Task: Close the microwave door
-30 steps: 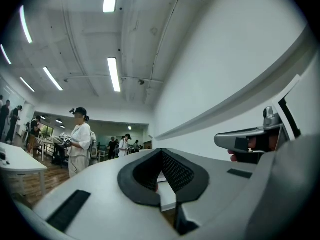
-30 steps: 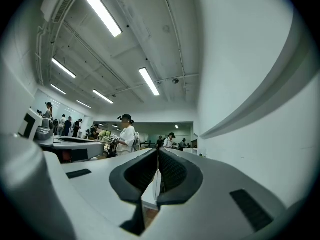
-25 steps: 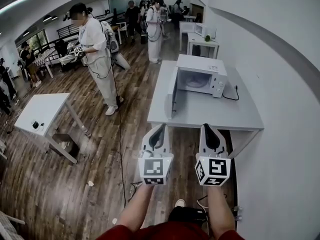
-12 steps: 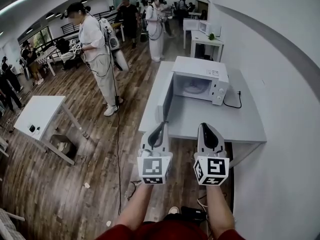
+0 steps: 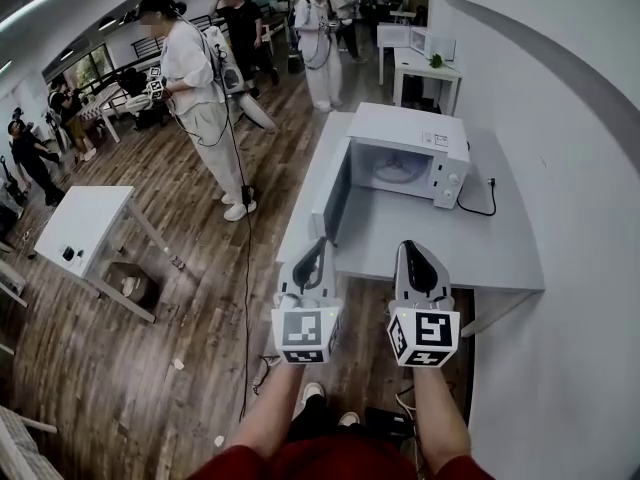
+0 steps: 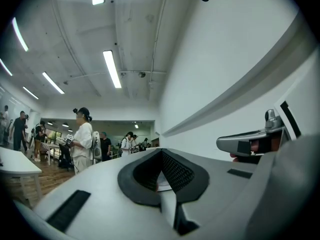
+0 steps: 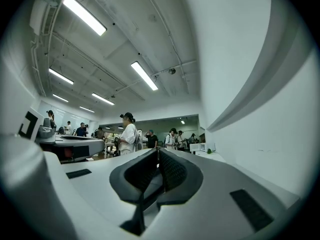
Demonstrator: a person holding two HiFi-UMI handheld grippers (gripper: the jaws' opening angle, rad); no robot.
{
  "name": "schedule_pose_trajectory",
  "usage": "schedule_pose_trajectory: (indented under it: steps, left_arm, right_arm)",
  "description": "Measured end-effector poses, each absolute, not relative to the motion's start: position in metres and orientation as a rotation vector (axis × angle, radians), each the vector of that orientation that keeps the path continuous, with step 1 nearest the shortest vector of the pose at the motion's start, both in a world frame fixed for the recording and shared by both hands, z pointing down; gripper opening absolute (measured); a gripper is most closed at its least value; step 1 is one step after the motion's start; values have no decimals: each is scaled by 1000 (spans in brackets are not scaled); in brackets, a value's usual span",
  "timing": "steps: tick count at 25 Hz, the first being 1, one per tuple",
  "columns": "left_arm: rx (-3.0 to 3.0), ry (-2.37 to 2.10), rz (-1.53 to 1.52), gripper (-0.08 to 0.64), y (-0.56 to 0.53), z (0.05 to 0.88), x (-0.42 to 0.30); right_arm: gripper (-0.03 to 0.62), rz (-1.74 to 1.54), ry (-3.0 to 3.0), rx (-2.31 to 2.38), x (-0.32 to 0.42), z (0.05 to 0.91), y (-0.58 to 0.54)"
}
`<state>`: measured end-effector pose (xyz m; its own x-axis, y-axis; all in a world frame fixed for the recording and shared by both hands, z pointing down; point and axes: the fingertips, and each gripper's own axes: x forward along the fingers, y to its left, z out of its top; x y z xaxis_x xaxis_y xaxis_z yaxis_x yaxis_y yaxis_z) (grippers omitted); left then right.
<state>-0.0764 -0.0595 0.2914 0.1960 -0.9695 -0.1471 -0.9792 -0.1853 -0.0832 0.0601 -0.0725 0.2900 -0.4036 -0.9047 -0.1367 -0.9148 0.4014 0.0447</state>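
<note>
A white microwave stands on the grey table against the right wall. Its door hangs open to the left, edge-on toward me, and a plate shows inside. My left gripper is shut and empty, its tips over the table's front edge just below the open door. My right gripper is shut and empty beside it, also at the front edge. In the left gripper view the left gripper has its jaws pressed together, and the right gripper shows alongside. The right gripper looks closed in its own view.
A person in white stands left of the table holding grippers, with a cable trailing across the wood floor. A small white table is at the left. Several people and another table with a microwave are at the back. The wall runs along the right.
Both grippers have moved forward together, from short of the table to its front edge. The microwave and its open door are nearer. Jaws stayed shut.
</note>
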Motion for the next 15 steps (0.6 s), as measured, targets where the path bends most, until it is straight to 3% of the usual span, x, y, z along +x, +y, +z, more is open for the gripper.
schedule_pose_trajectory:
  steps: [15]
  left_arm:
    - [-2338, 1886, 70, 26, -136, 322, -123]
  right_arm:
    - [29, 142, 2605, -1656, 3, 317, -149]
